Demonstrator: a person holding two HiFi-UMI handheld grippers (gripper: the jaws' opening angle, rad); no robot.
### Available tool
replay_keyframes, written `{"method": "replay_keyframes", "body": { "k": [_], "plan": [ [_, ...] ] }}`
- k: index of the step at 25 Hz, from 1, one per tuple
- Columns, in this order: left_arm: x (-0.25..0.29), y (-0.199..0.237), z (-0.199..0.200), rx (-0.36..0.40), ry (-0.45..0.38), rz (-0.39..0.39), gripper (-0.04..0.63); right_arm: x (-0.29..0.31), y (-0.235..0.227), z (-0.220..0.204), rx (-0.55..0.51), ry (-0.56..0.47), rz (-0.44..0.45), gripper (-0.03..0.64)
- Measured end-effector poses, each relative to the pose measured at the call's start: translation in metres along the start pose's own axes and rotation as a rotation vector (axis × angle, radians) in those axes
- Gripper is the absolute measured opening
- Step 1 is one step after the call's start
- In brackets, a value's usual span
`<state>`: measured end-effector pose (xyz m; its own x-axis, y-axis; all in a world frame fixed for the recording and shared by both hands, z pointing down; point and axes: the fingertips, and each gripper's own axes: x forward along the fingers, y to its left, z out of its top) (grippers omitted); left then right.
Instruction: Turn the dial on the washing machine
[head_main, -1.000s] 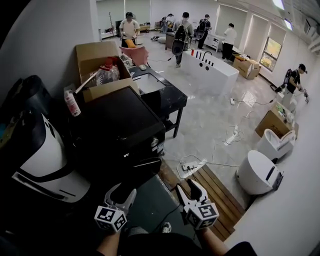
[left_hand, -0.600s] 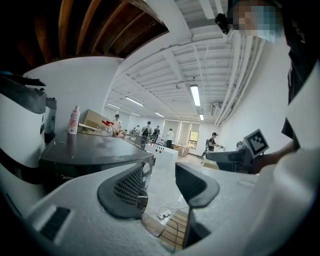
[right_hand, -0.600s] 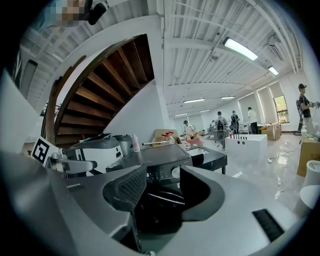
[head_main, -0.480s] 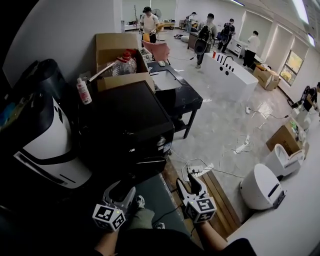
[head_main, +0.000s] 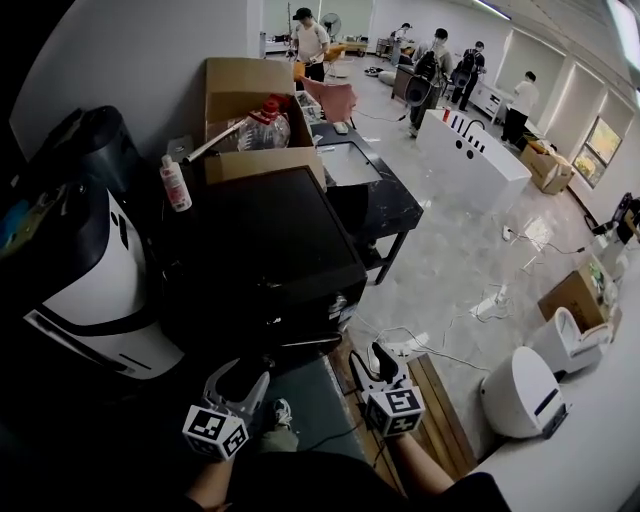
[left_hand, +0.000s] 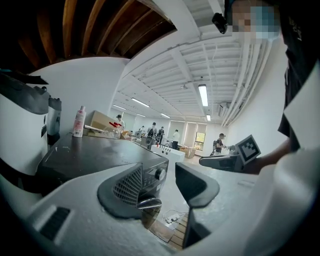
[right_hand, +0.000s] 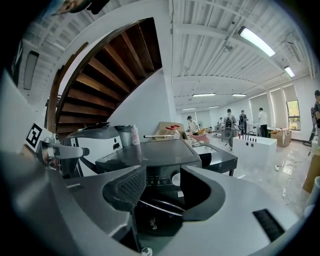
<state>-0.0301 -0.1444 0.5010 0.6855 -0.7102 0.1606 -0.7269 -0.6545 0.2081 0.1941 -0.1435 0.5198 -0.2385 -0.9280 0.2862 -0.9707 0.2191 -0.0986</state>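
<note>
Open air lies between the right gripper (head_main: 372, 362) and the washing machine dial (right_hand: 175, 179).

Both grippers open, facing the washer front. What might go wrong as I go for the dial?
The dial is small and half hidden behind a jaw of the right gripper, so you may miss it and press the panel buttons beside it. The power strip lying close ahead could trip you.

washing machine (head_main: 270, 240) | bottle (head_main: 175, 185) on top, left | box (head_main: 245, 90) behind
</note>
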Motion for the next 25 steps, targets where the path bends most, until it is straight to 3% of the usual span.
{"method": "replay_keyframes", "body": {
  "k": [9, 18, 25],
  "plan": [
    [0.024, 0.043, 0.003, -0.001, 0.021, 0.033, 0.199, 0.079, -0.013, -0.017, -0.052, 0.095, 0.043, 0.235],
    [0.039, 0.07, 0.004, -0.004, 0.038, 0.058, 0.199, 0.145, -0.024, -0.041, -0.232, 0.237, 0.089, 0.275],
    [0.043, 0.094, 0.003, -0.023, 0.047, 0.093, 0.199, 0.183, -0.032, -0.053, -0.267, 0.296, 0.108, 0.302]
  ]
}}
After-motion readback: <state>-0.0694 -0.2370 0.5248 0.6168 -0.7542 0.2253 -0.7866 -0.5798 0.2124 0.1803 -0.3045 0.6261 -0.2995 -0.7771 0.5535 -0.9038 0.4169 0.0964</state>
